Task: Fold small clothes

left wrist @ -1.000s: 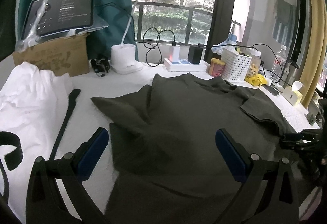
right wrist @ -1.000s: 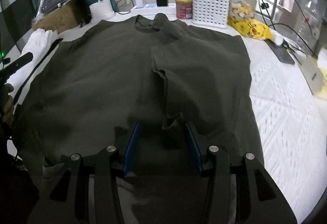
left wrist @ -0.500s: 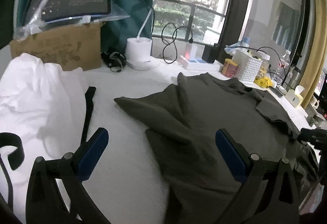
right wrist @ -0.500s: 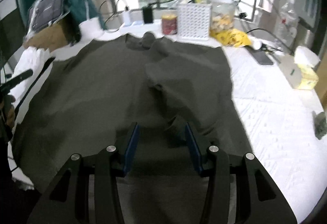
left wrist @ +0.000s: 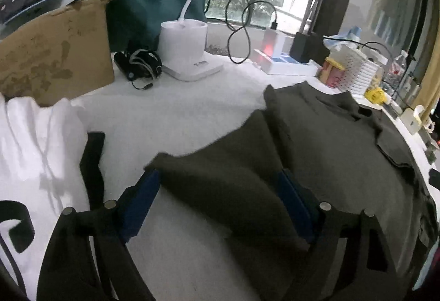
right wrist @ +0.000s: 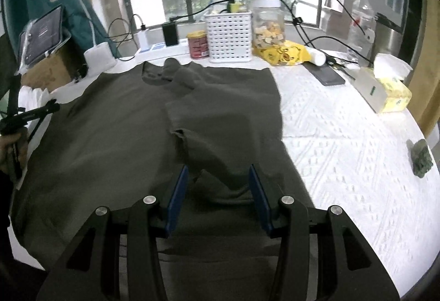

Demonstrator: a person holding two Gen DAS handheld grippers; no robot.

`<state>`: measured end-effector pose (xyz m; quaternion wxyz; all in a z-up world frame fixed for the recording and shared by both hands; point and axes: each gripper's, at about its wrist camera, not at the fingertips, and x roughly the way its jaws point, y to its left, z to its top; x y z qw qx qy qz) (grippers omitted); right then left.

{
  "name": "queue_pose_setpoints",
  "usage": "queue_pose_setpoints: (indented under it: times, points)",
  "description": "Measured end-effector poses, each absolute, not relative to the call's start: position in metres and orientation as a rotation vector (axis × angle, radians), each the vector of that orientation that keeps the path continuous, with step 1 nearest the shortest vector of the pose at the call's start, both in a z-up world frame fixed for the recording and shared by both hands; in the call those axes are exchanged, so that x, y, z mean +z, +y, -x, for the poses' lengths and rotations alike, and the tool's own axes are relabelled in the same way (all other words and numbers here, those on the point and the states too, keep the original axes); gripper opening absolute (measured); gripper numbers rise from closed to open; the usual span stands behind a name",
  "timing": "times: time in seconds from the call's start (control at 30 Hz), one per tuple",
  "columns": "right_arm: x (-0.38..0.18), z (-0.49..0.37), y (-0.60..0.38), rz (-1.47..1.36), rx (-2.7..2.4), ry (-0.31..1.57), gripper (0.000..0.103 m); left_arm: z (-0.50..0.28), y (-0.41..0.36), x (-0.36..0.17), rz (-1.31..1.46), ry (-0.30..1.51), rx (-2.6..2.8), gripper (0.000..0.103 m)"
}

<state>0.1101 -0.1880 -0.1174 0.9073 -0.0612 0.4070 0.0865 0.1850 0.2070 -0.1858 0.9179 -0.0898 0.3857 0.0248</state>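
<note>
A dark olive T-shirt (right wrist: 132, 136) lies spread on the white table cover, its right side folded over toward the middle. In the left wrist view the shirt (left wrist: 330, 152) has its left sleeve (left wrist: 220, 163) lying flat and pointing left. My left gripper (left wrist: 217, 196) is open, its blue fingers on either side of that sleeve, low over it. My right gripper (right wrist: 217, 185) is partly open, straddling a raised fold of the shirt's lower part without clamping it. The left gripper also shows at the left edge of the right wrist view (right wrist: 41, 111).
A white garment (left wrist: 35, 152) lies at the left, a cardboard box (left wrist: 52, 59) behind it. A lamp base (left wrist: 187, 53), power strip (left wrist: 286, 64), white basket (right wrist: 229, 34), snack jar (right wrist: 268, 26), phone (right wrist: 327, 75) and tissue box (right wrist: 385, 92) line the back and right.
My left gripper has moved left and down from over the shirt body to the left sleeve, and narrowed. The right gripper has drawn back slightly, still around the same fold.
</note>
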Motion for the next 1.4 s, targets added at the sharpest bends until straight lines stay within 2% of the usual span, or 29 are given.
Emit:
queue_pose_setpoints:
  times: [0.17, 0.23, 0.27, 0.3, 0.37, 0.8, 1.1, 1.4]
  points:
    - [-0.121, -0.112, -0.206, 0.101, 0.146, 0.845, 0.049, -0.198, 0.203, -0.196, 0.157, 0.869, 0.042, 0.085]
    - [-0.122, -0.112, -0.211, 0.091, 0.141, 0.843, 0.049, -0.197, 0.202, -0.195, 0.149, 0.863, 0.016, 0.055]
    - [-0.122, -0.112, -0.213, 0.086, 0.143, 0.843, 0.049, -0.197, 0.201, -0.193, 0.135, 0.859, 0.020, 0.019]
    - [-0.123, -0.112, -0.214, 0.084, 0.145, 0.843, 0.049, -0.198, 0.202, -0.194, 0.140, 0.867, 0.009, 0.009]
    - [-0.123, -0.111, -0.216, 0.080, 0.153, 0.841, 0.049, -0.193, 0.206, -0.193, 0.165, 0.851, 0.018, 0.005]
    - [-0.118, -0.098, -0.237, 0.040, 0.185, 0.813, 0.049, -0.153, 0.206, -0.174, 0.221, 0.717, 0.147, 0.003]
    - [-0.114, -0.085, -0.258, -0.004, 0.178, 0.787, 0.049, -0.164, 0.149, -0.137, 0.149, 0.659, 0.023, 0.003]
    - [-0.109, -0.069, -0.277, -0.041, 0.161, 0.760, 0.049, -0.198, 0.079, -0.147, 0.089, 0.729, -0.145, 0.003]
